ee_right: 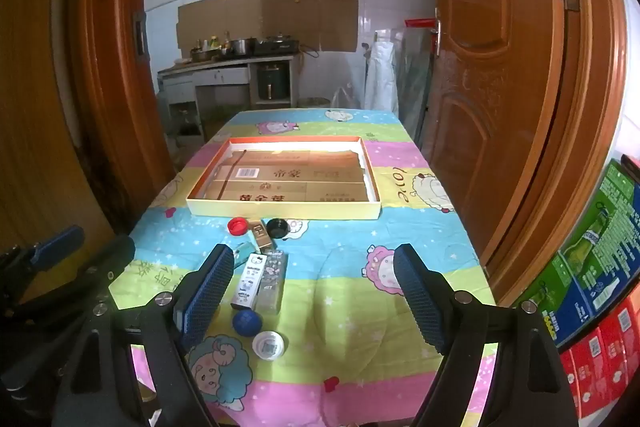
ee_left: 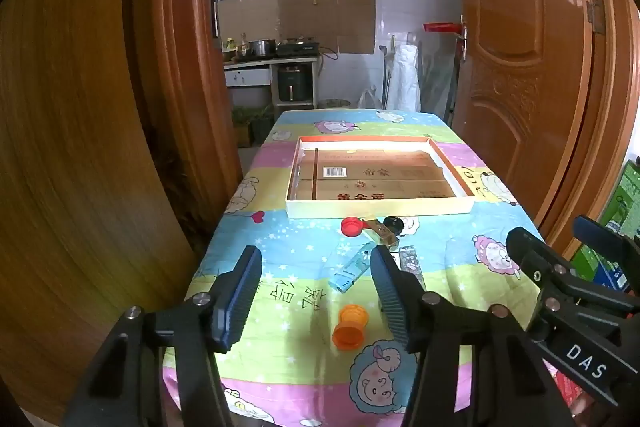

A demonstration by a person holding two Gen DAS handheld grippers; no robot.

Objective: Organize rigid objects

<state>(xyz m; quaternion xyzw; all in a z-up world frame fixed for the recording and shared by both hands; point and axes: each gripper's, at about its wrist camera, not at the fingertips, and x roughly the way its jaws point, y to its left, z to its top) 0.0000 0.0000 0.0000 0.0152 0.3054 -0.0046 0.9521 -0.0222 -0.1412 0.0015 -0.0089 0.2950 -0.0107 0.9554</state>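
A: Item one, the tray (ee_right: pixel 280 213)?

B: Shallow cream tray with an orange inner rim, lined with brown printed cardboard, lying on the far half of the table (ee_right: pixel 360 307). Nothing lies on the cardboard lining.

A: Items just in front of the tray?

B: Red cap (ee_right: pixel 237 226) near the tray's front-left corner. Beside it, to the right, a small gold box (ee_right: pixel 262 234), then a black cap (ee_right: pixel 278 227). All three are close to the tray's front wall but outside it.

A: Further from the tray?

B: Clear blue lighter (ee_left: pixel 350 269), lying flat on a slant. Right of it, a white carton with a cartoon cat (ee_right: pixel 249 281) and a clear patterned box (ee_right: pixel 273 281), side by side and touching. Nearer still, a blue ball (ee_right: pixel 247 323) and a white cap (ee_right: pixel 269 345), just beside each other. An orange cap (ee_left: pixel 351 327) lies on its side, left of those, well apart from the tray.

A: Left gripper (ee_left: pixel 316 301)?

B: Jaws apart, nothing between the pads, hanging above the table short of the tray. The orange cap and the lighter show in the gap, on the cloth below.

A: Right gripper (ee_right: pixel 314 293)?

B: Jaws spread wide, empty, tilted down towards the table on the near side of the tray. The carton sits just inside its left finger (ee_right: pixel 208 293) in view, untouched.

A: Surroundings?

B: Striped cartoon tablecloth; wooden doors (ee_right: pixel 492 87) on either side beyond the tray.
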